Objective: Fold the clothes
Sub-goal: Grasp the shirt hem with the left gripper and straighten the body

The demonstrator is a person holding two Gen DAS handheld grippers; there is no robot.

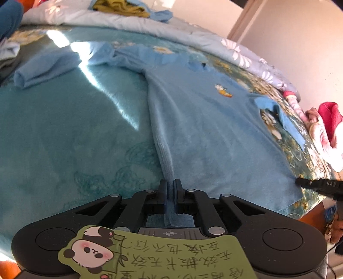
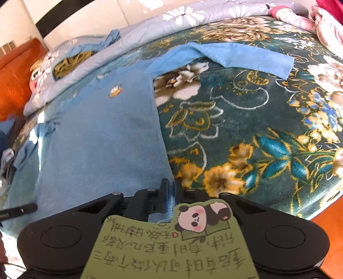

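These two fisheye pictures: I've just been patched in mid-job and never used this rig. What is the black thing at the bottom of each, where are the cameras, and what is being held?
There is no robot arm. A person carries two hand-held grippers, each with a camera looking forward along its two fingers, so the black shape at the bottom is the gripper itself, with a panda note stuck on it.

The left wrist view shows the left gripper shut on the bottom hem of a light blue sweater. The right wrist view shows the right gripper shut on the hem at the other corner.

The sweater lies flat on a teal floral blanket, both sleeves spread outward. A grey flowered quilt is bunched at the far side.
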